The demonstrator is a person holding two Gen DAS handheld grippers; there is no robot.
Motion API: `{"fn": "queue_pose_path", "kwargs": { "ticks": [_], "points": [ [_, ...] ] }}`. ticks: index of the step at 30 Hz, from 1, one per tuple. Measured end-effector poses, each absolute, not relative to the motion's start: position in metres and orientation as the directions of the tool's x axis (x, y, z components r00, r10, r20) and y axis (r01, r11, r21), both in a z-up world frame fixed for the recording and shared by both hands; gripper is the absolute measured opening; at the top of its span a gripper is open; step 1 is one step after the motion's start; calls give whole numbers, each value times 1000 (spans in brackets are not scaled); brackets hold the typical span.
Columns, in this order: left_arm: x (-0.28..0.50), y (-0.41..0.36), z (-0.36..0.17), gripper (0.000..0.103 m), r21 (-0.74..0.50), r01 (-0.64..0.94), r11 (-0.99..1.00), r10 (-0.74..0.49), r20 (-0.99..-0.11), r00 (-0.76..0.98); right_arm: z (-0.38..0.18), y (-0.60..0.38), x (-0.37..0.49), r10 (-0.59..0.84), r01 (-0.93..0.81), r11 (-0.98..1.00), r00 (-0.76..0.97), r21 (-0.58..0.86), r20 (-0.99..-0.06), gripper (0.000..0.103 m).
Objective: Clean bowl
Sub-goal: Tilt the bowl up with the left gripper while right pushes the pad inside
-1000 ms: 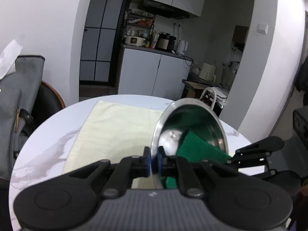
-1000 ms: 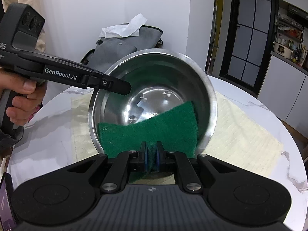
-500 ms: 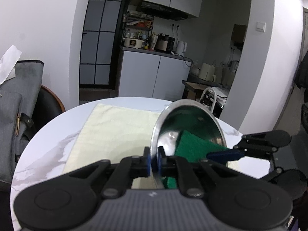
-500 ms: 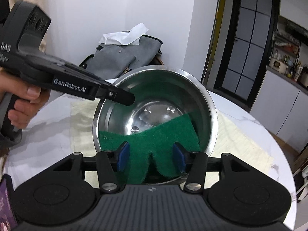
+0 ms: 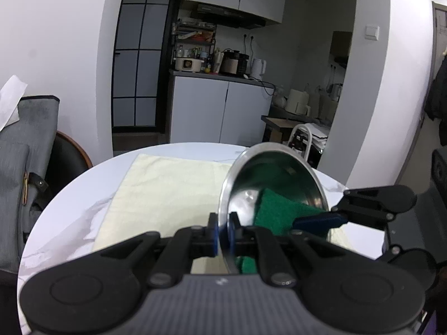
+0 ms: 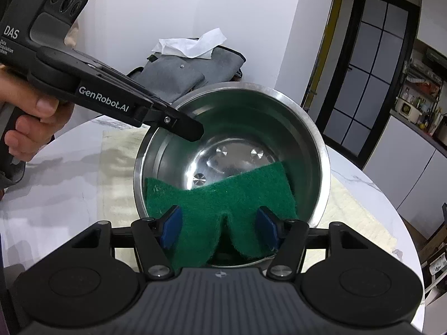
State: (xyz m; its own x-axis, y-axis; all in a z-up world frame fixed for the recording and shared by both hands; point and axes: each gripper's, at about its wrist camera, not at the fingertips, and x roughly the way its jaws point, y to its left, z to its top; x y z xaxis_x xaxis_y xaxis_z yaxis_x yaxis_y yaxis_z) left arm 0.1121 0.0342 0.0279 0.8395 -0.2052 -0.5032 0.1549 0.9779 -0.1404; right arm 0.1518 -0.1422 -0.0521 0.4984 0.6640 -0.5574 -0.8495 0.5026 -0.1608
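Observation:
A steel bowl (image 6: 245, 117) is held tilted on its side above the table, its opening facing my right gripper. My left gripper (image 5: 222, 236) is shut on the bowl's rim (image 5: 223, 209); it also shows in the right wrist view (image 6: 178, 124). A green scouring pad (image 6: 220, 201) lies draped over the bowl's lower inner wall and rim; it also shows in the left wrist view (image 5: 279, 212). My right gripper (image 6: 220, 227) is open, its blue pads on either side of the pad without squeezing it.
A pale yellow cloth (image 5: 167, 189) covers the round white marble table (image 5: 69, 212) under the bowl. A grey bag (image 6: 190, 69) with a white tissue sits on a chair beyond the table's edge. A kitchen counter stands far behind.
My right gripper has opened and let go of the green pad, which stays draped in the bowl. The bowl is held a little higher and closer. My left gripper keeps its grip.

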Motion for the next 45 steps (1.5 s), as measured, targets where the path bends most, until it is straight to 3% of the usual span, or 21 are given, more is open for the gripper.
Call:
{"fn": "queue_pose_path", "kwargs": {
  "ticks": [9,20,21,23,34,45],
  "points": [
    [114,34,27,9,-142,168,975,-217,-501,838,-55,-143,152,648,-844,504,510,-184,-566,69],
    [117,26,24,13,-144,197,970,-244,-511,825,-55,-150,162,653,-841,537,462,-63,-600,65],
    [118,25,23,13,-145,202,969,-248,-512,822,-55,-150,162,651,-839,540,463,-62,-601,62],
    [118,24,22,13,-144,207,968,-252,-515,819,-57,-149,161,644,-837,543,468,-68,-605,46],
    [122,19,19,9,-133,211,968,-249,-526,813,-62,-138,159,609,-837,535,476,-114,-634,13],
    [122,14,18,9,-122,222,967,-252,-532,808,-51,-124,147,673,-858,504,461,-98,-578,11]
  ]
}}
